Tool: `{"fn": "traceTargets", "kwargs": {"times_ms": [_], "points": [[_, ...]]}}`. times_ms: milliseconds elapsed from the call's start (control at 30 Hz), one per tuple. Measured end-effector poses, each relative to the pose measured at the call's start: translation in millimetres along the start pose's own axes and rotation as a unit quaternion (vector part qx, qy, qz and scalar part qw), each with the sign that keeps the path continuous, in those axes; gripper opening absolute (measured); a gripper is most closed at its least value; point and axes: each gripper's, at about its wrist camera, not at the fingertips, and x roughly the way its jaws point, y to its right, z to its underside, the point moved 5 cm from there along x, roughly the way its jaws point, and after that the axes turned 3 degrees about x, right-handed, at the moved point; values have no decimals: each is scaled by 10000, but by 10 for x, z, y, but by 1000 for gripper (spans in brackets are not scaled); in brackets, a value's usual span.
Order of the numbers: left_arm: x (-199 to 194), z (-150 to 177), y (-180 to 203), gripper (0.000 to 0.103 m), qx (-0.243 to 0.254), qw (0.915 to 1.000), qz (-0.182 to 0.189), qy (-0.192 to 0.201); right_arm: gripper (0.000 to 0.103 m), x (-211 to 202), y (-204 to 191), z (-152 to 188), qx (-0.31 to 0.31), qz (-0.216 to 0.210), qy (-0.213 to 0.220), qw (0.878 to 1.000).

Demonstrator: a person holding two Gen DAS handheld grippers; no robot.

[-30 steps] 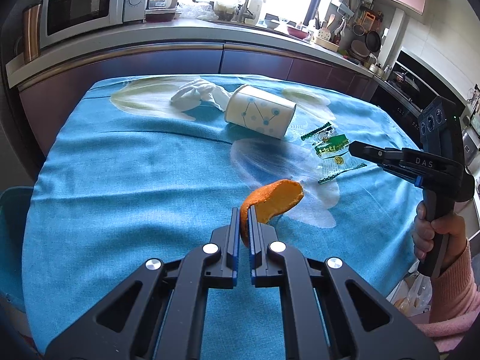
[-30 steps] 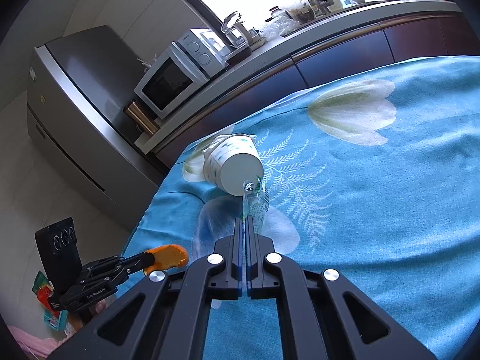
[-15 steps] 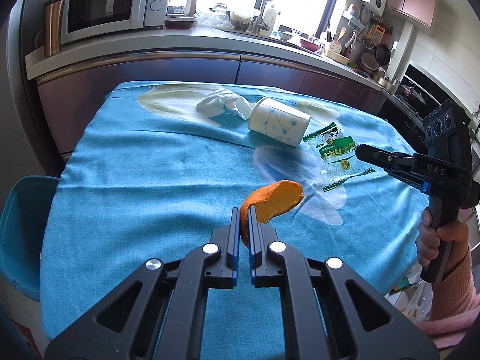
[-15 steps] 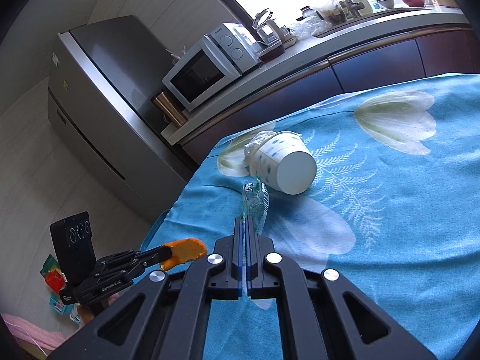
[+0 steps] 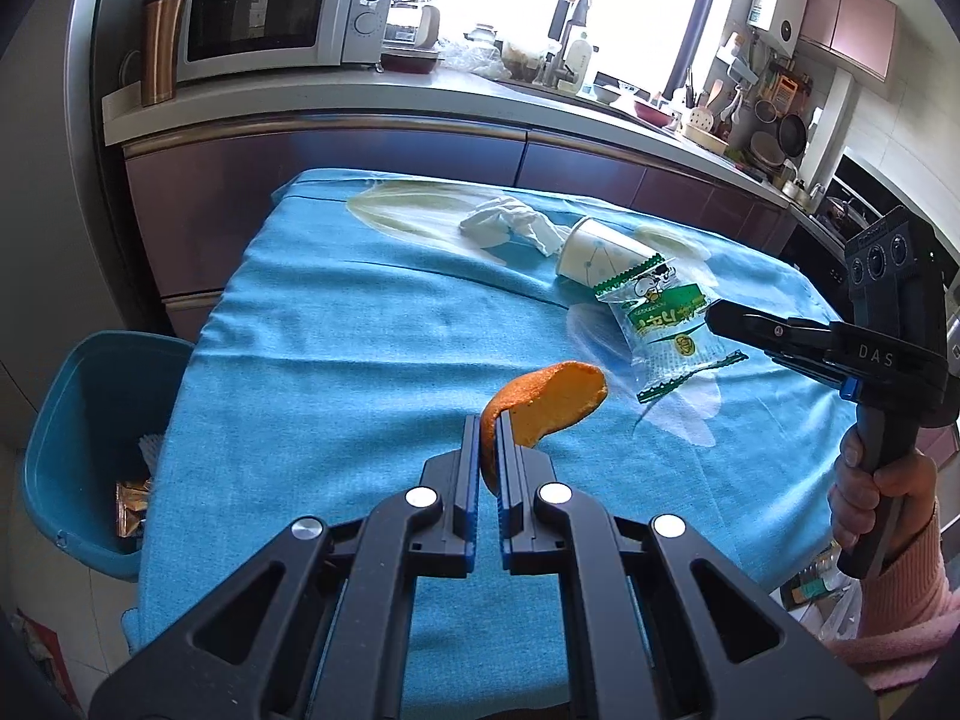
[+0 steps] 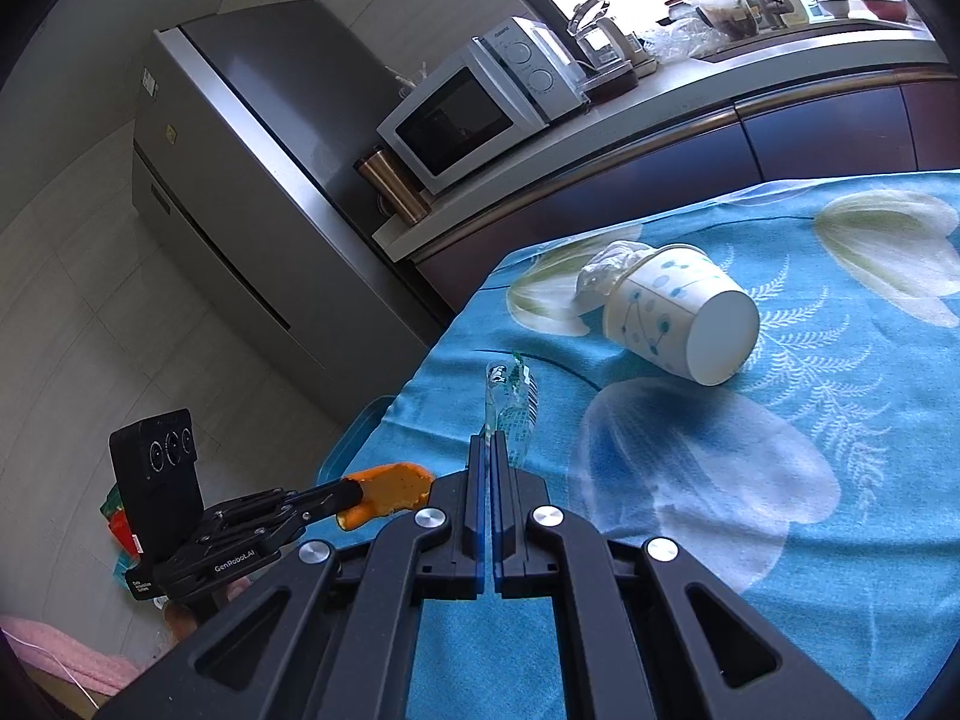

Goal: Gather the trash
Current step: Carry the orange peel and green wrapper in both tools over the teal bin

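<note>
From the left wrist view, the left claw (image 5: 489,441) is pinching one orange peel (image 5: 549,405) by its near end, the peel lifted clear above the blue flowered cloth of the desk (image 5: 360,348); at the right, the right claw (image 5: 714,318) is pressed together on the edge of one green-and-clear snack wrapper (image 5: 657,315), which hangs in the air over the desk, and one hand (image 5: 882,480) in a pink sleeve grips that tool's handle; on the far side of the desk lie one paper cup (image 5: 600,252) on its side and one crumpled white tissue (image 5: 507,222), touching each other; one blue bin (image 5: 78,444) stands on the floor at the left edge of the desk, with some trash inside it; one microwave (image 5: 282,15) sits on the far kitchen counter. From the right wrist view, the right claw (image 6: 487,441) is shut tight on the wrapper (image 6: 510,405), seen edge-on and poking forward; the cup (image 6: 684,321) lies farther off to the right with the tissue (image 6: 606,267) behind it; at the lower left the left claw (image 6: 351,489) holds the peel (image 6: 393,489) beside the desk's edge.
</note>
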Motion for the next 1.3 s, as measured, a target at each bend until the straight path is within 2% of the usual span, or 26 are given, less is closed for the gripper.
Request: {"fn": "traceTargets", "kwargs": {"times_ms": [1300], "points": [[-538, 200, -866, 5, -731, 9943, -733, 268, 1, 932, -817, 11, -591, -721, -674, 9934]]}}
